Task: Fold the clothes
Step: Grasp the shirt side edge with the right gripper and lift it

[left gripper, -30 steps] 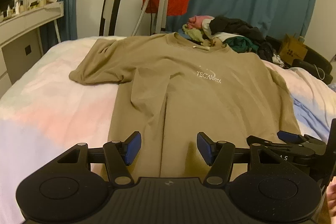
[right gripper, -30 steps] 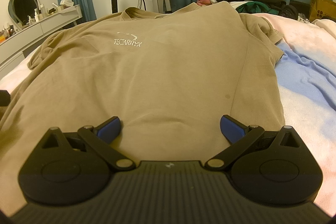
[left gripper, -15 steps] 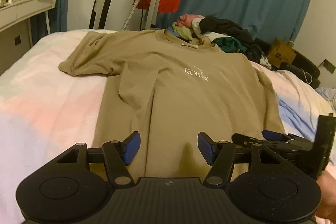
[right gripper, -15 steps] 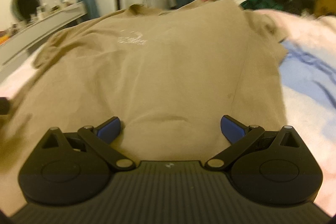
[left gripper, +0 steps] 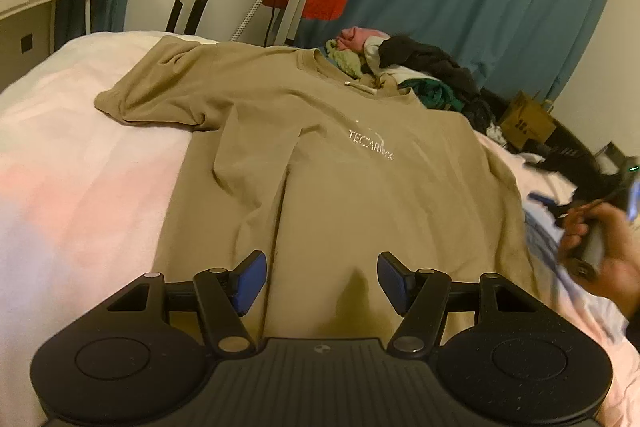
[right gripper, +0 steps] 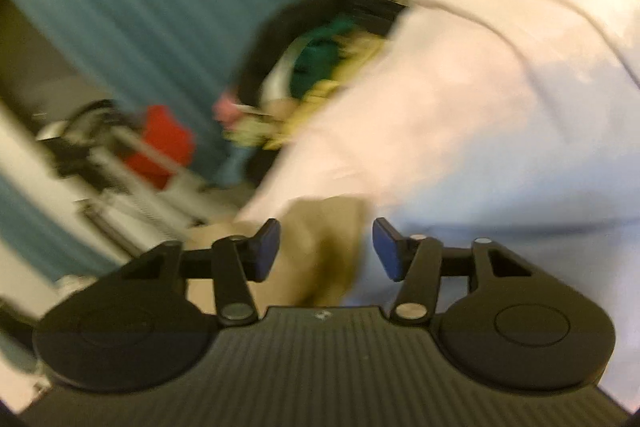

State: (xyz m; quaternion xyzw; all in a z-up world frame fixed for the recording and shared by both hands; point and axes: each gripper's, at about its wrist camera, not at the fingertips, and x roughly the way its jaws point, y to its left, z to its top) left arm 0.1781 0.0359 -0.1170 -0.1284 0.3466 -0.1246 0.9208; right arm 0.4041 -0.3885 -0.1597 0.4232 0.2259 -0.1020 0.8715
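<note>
Left gripper [left gripper: 318,277] fingers spread over soft, creased tan T-shirt [left gripper: 340,179]; right gripper [right gripper: 326,249] jaws just closing partway, apart, blurred cloth between, nothing pinched.

We see the right wrist view smeared by motion: the clothes pile [right gripper: 316,75] loses its outlines. The right hand [left gripper: 600,247] blurs at the left view's edge, cut off.

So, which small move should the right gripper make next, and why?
Probably settle over the right sleeve edge and close on it. The right gripper, its jaws just closing, holds nothing; the tan T-shirt lies flat and unfolded on the bed, with a fold of it between the pads.
</note>
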